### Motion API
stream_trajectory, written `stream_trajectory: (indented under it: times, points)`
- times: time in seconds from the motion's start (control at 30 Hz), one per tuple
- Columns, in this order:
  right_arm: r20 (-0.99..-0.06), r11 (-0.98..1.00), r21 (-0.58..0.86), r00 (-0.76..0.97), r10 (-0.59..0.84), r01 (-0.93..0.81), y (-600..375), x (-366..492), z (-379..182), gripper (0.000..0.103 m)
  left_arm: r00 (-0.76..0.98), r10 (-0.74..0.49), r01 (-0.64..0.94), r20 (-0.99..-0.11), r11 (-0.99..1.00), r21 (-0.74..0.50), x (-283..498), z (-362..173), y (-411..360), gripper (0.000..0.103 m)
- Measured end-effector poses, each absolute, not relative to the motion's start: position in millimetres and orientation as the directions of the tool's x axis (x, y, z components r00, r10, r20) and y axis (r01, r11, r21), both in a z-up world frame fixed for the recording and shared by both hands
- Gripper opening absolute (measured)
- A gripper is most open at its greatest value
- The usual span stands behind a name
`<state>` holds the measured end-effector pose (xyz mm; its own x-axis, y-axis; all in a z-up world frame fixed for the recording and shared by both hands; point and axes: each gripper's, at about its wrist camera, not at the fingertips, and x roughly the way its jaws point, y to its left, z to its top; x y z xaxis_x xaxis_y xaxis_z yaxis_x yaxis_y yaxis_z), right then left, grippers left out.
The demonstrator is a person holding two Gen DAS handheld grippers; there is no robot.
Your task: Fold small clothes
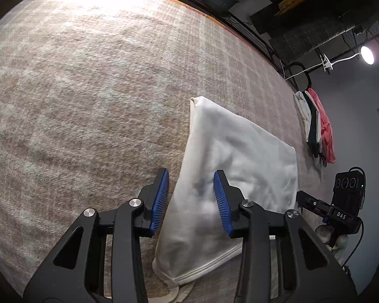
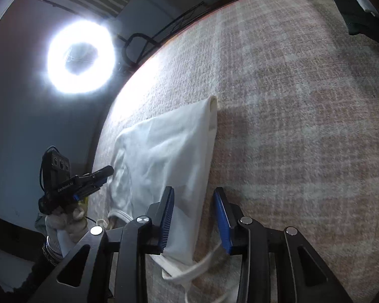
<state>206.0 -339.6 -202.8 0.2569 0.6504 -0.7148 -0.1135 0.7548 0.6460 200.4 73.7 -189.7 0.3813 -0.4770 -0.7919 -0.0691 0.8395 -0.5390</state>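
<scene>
folded white garment [image 1: 230,176] lies flat on plaid blanket [image 1: 88,101], near its edge w/ the ring light [image 2: 79,56] beyond, left gripper [image 1: 191,199] & right gripper [image 2: 193,217] both released, pads apart over garment's hem end, gripping nothing.

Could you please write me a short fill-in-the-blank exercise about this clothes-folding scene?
1. The folded garment lying on the blanket is ____ in colour.
2. The pads of the left gripper are ____ in colour.
3. Neither the left gripper nor the right gripper presses on the garment; both stand ____.
4. The bright lamp seen from the right wrist has the shape of a ____.

Missing words: white; blue; open; ring
</scene>
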Motion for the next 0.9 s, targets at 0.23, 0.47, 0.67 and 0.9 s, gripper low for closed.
stream_trajectory:
  times: [0.23,0.47,0.67,0.9]
  points:
    - [-0.716,0.756,0.646,0.259,0.648,-0.103,-313.7,215.2,-204.4,0.018,0.382,-0.434,-0.039,-0.816,0.874,-0.484,203.9,-190.1,53.6,0.011]
    - [-0.769,0.834,0.523,0.323,0.551,-0.176,-289.3,211.8,-172.8,0.006,0.462,-0.346,0.037,-0.817,0.928,-0.372,192.1,-159.5,31.2,0.005]
    - [-0.782,0.875,0.426,0.392,0.484,-0.231,-276.7,203.0,-140.1,0.005,0.512,-0.349,0.092,-0.785,0.931,-0.354,179.5,-130.3,14.0,0.005]
    - [-0.773,0.900,0.367,0.460,0.436,-0.235,-301.2,190.5,-108.7,0.005,0.529,-0.387,0.162,-0.755,0.920,-0.358,176.6,-106.1,-20.1,0.002]
